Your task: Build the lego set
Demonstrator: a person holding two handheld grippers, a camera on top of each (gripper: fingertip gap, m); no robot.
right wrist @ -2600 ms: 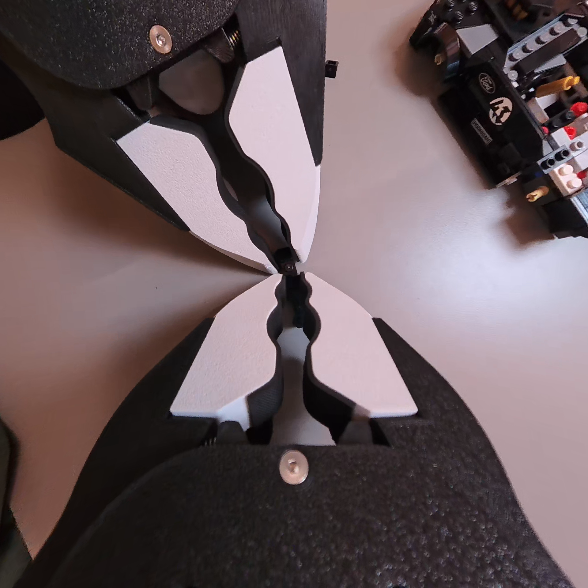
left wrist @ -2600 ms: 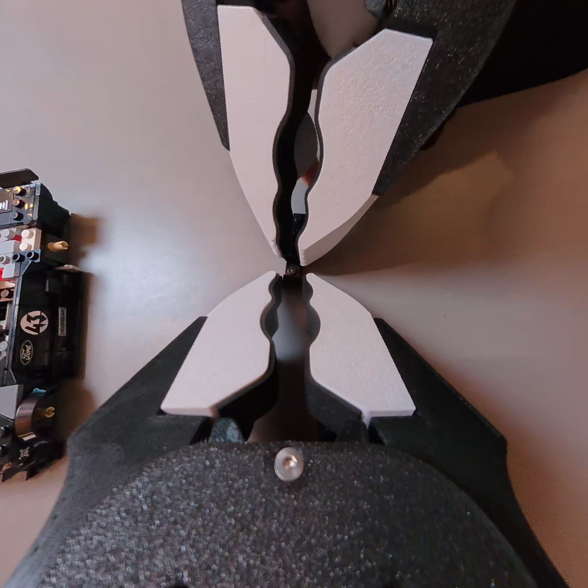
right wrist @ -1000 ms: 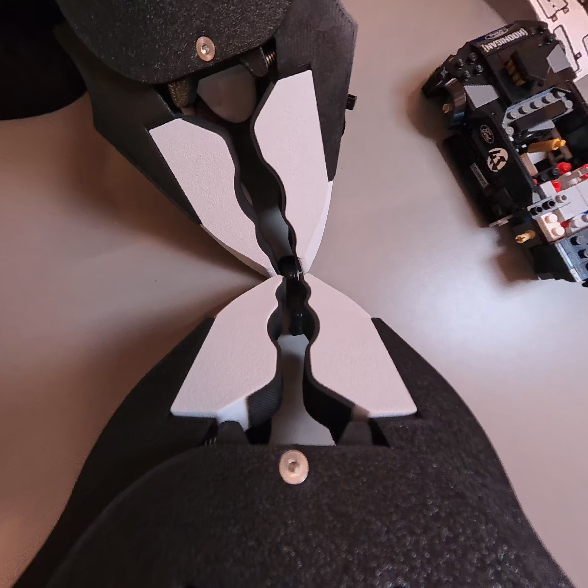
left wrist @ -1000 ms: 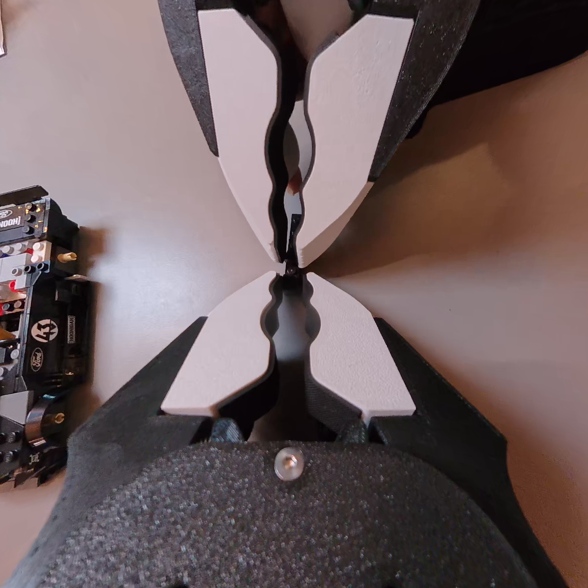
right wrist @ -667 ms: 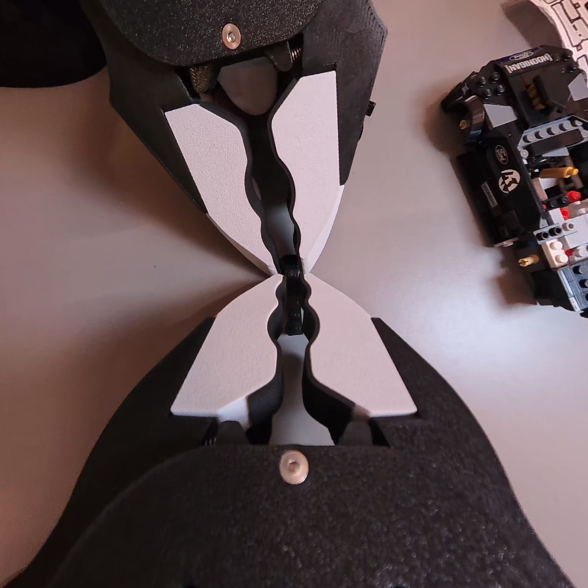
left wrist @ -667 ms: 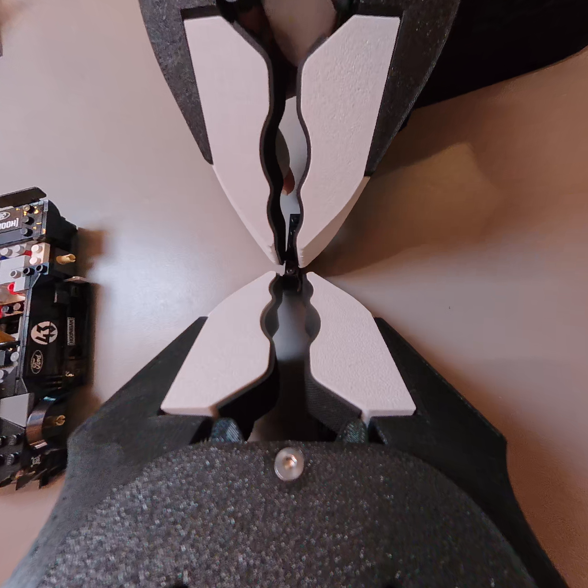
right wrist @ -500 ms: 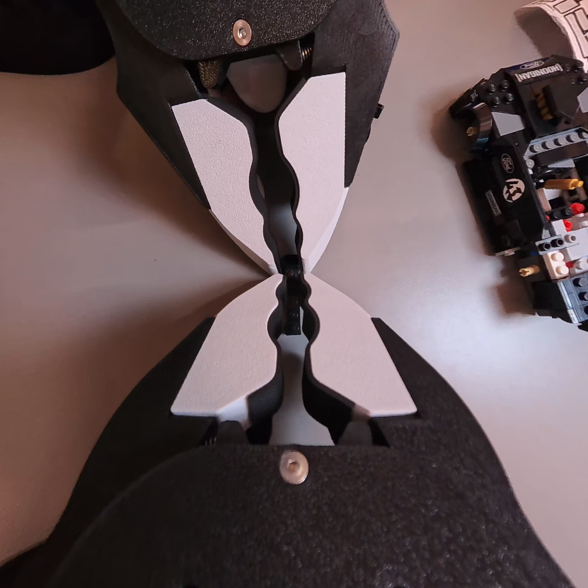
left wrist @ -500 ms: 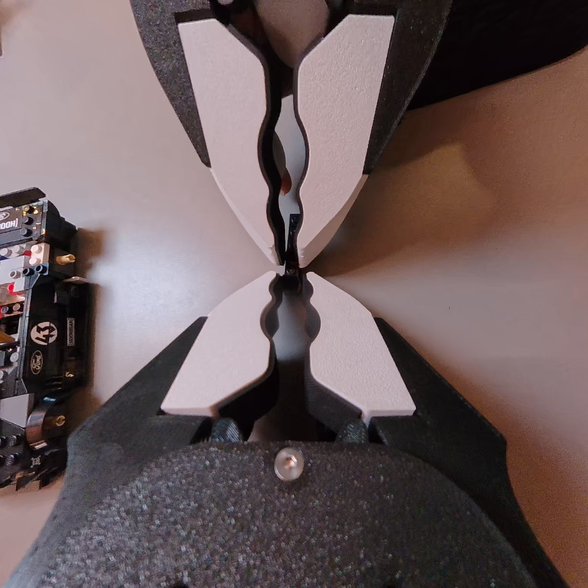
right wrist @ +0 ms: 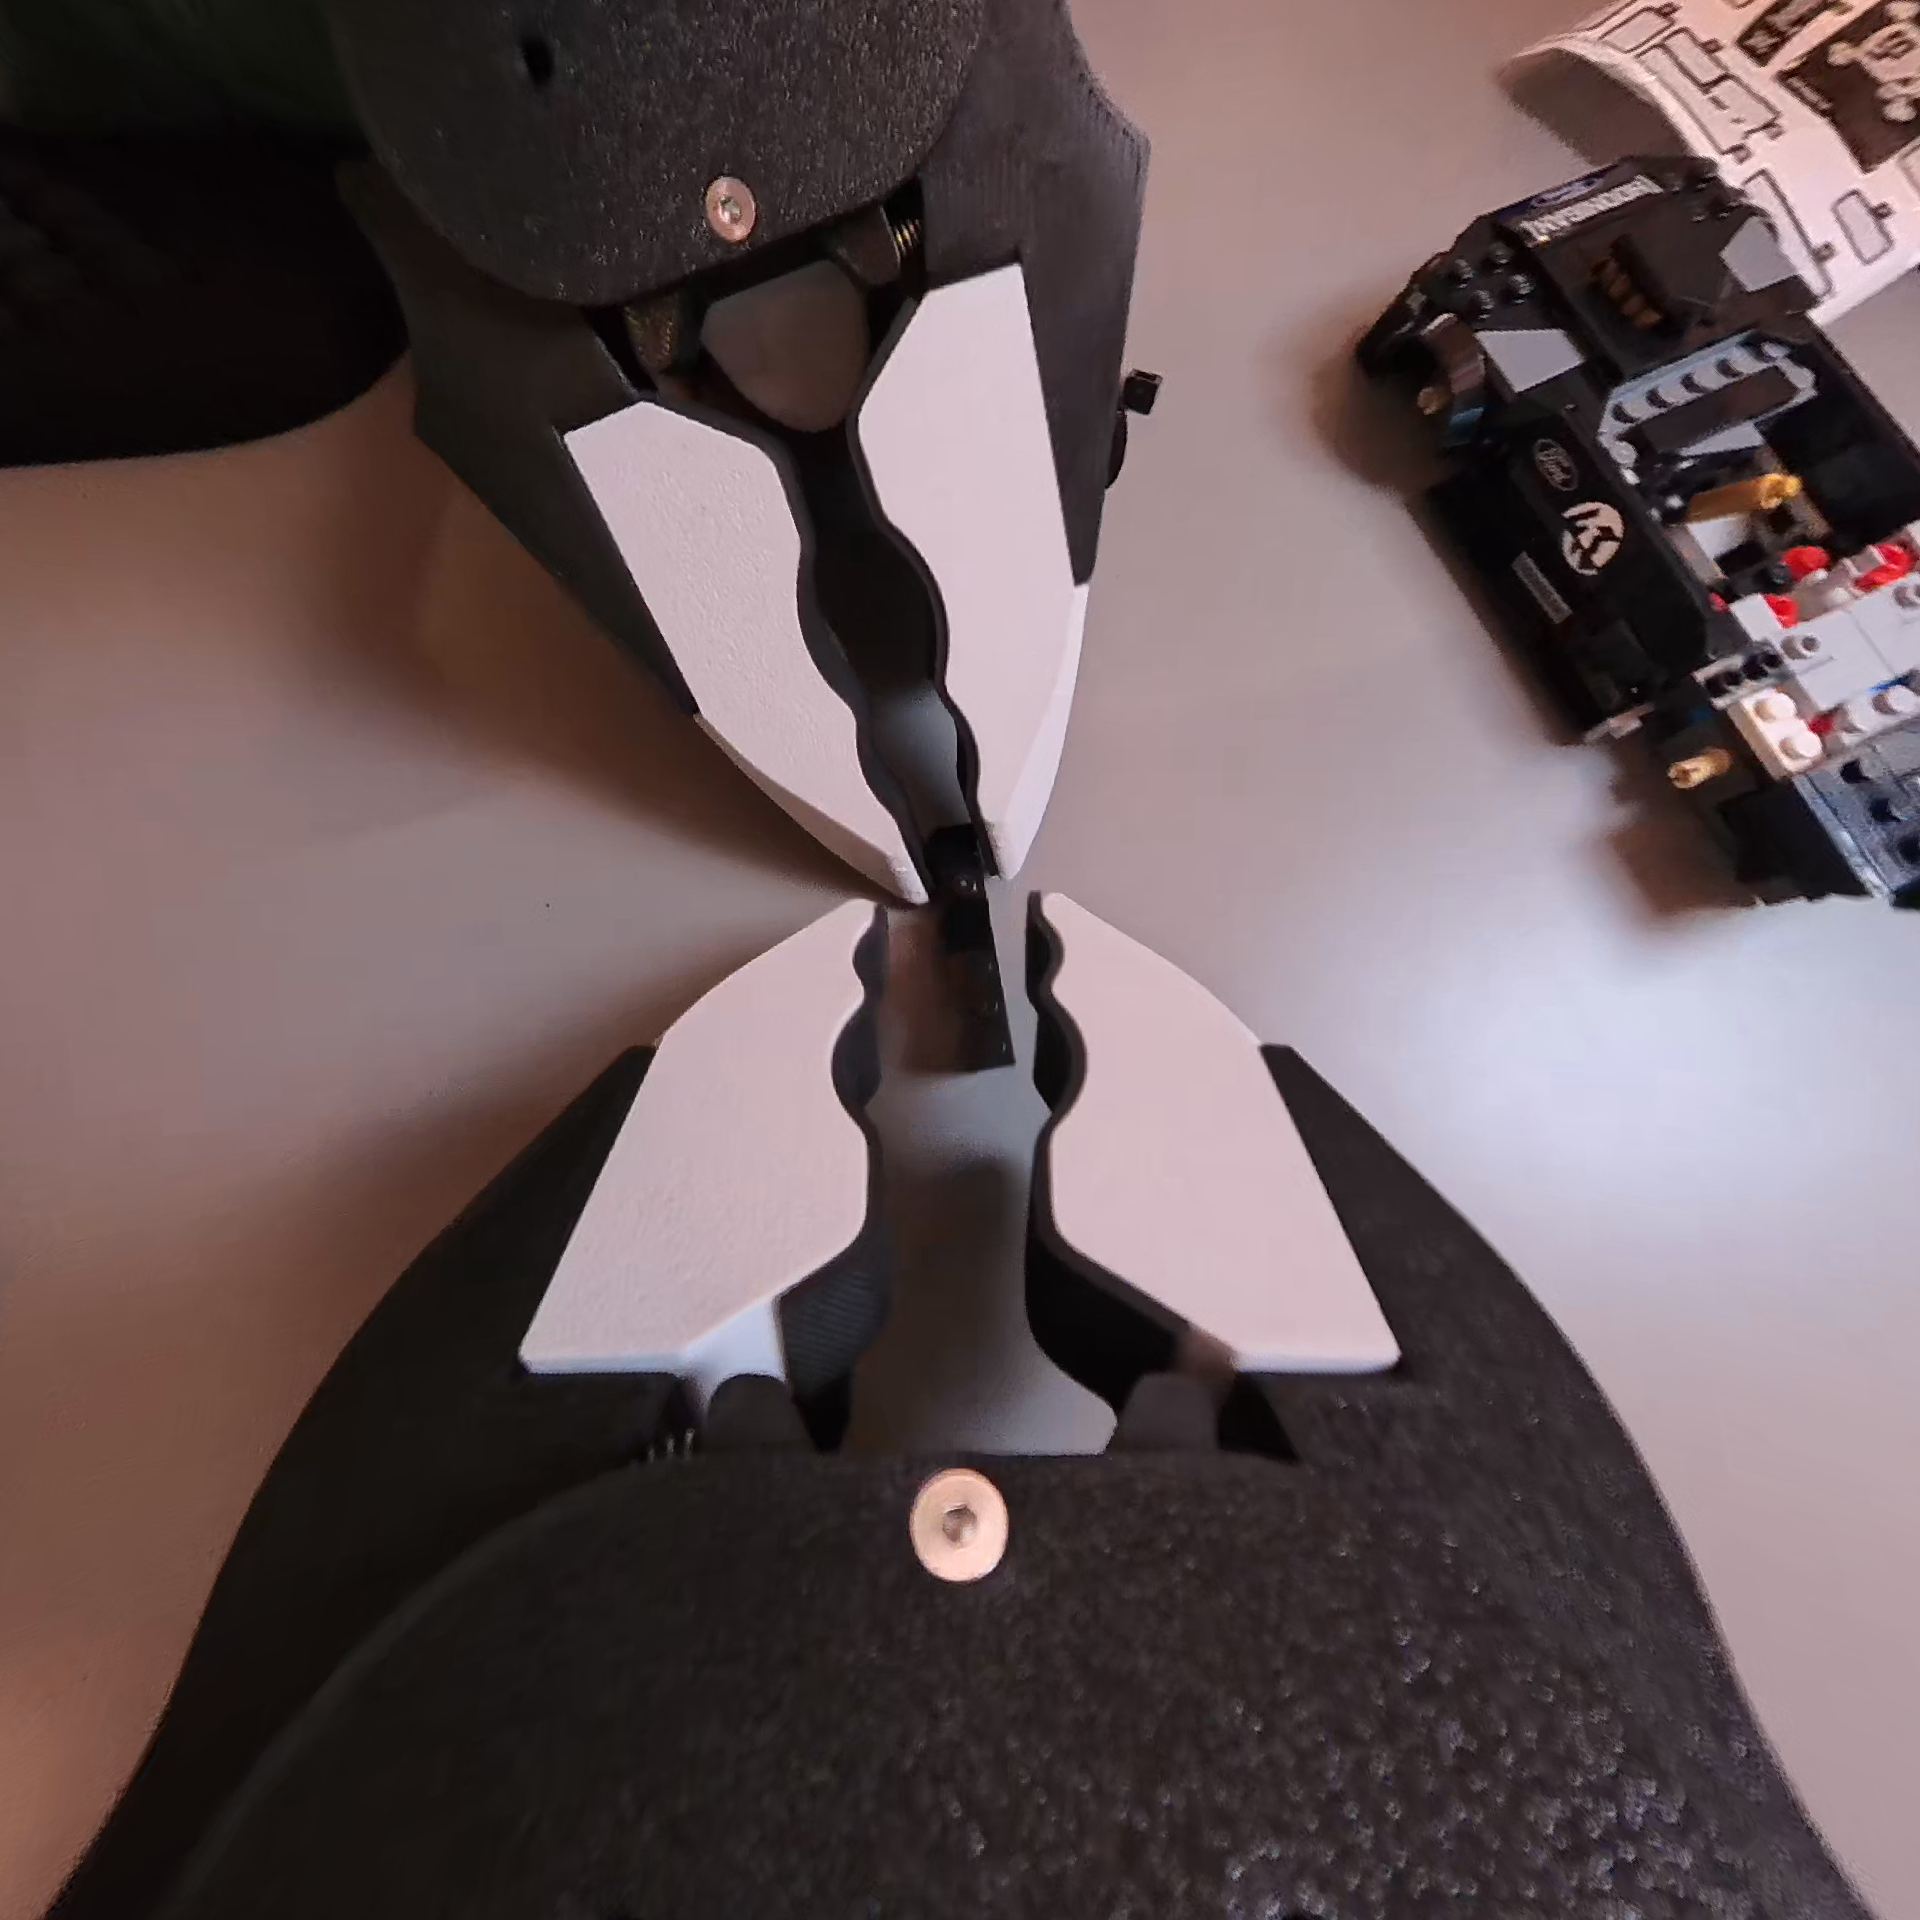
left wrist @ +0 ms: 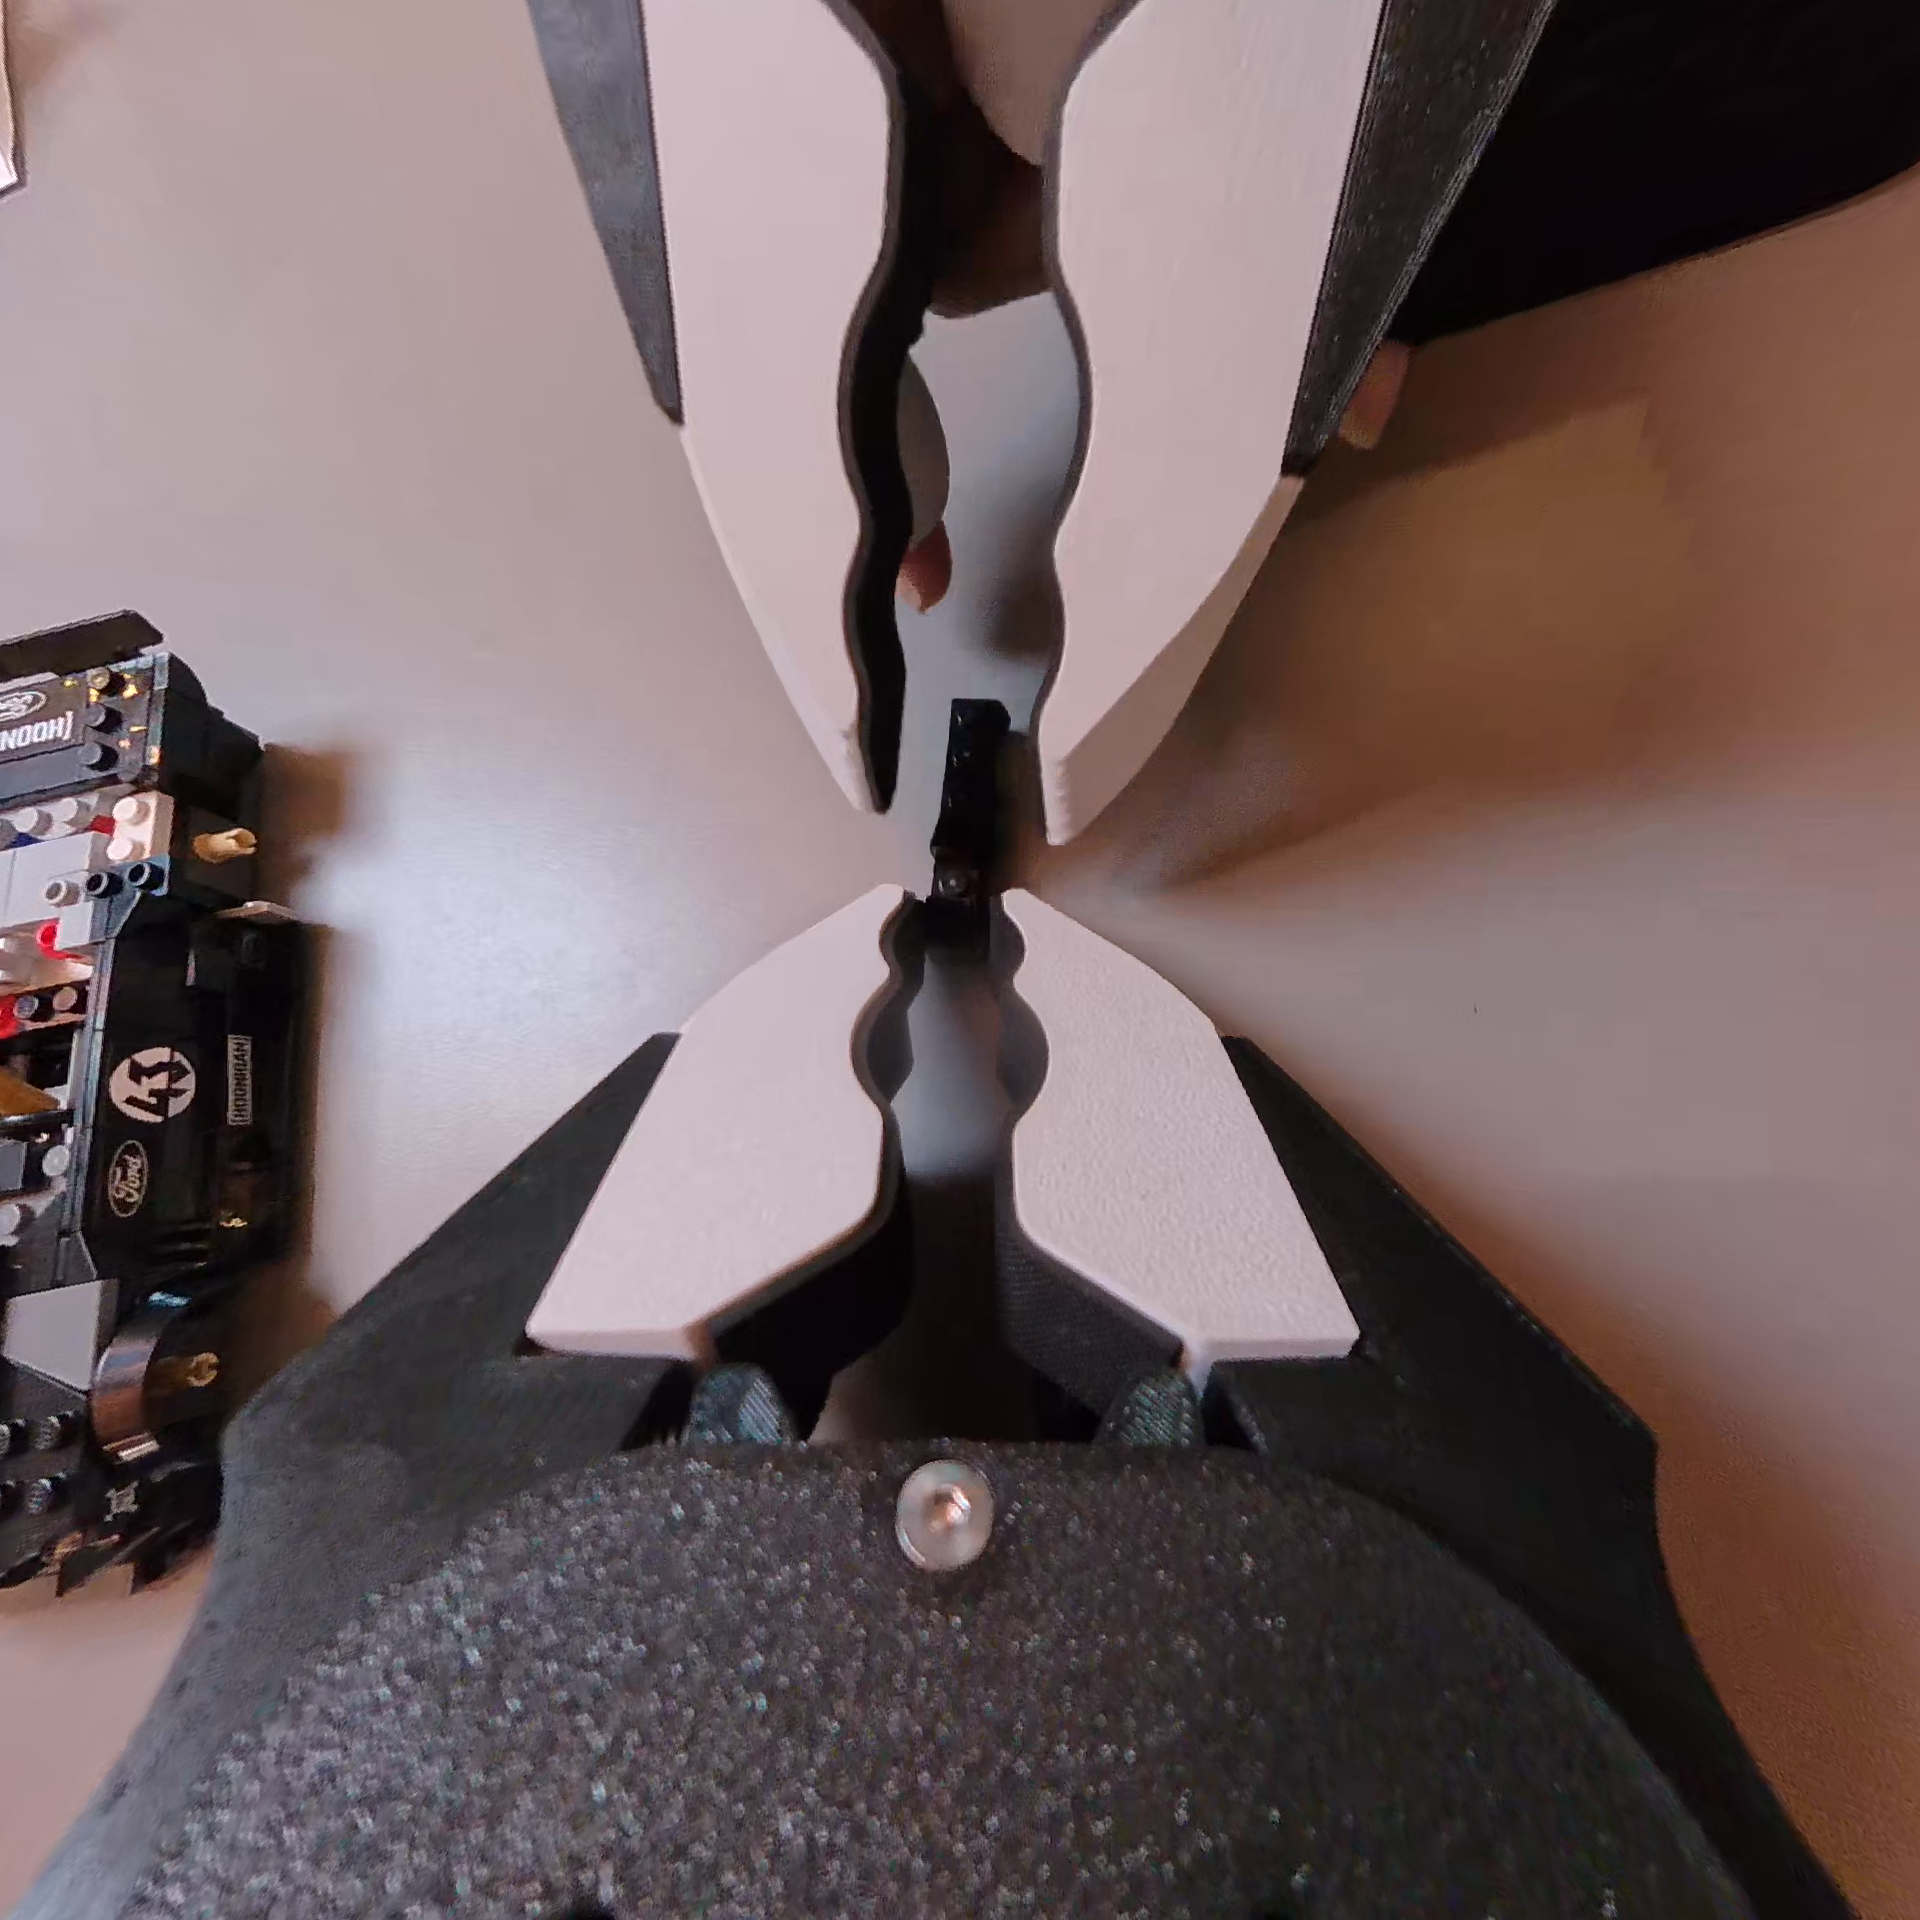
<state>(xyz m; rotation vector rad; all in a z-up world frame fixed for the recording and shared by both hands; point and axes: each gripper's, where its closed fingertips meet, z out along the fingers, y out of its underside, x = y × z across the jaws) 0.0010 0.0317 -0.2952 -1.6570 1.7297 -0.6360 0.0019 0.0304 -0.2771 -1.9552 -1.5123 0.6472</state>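
Tip-to-tip handoff, car model (left wrist: pixel 125 1039) off left.
Left gripper (left wrist: pixel 951 914) pinches small black piece (left wrist: pixel 966 790) by near end; long axis runs straight ahead into right gripper (right wrist: pixel 956 920), jaws parted, not gripping.

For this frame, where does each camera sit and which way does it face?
Left wrist view: on the left gripper, looking down its shut fingers at the table; the right gripper faces it, open.
Right wrist view: on the right gripper, looking down its open fingers; the left gripper comes from the top.
Shared: the small black piece the left gripper holds, and the black lego car.
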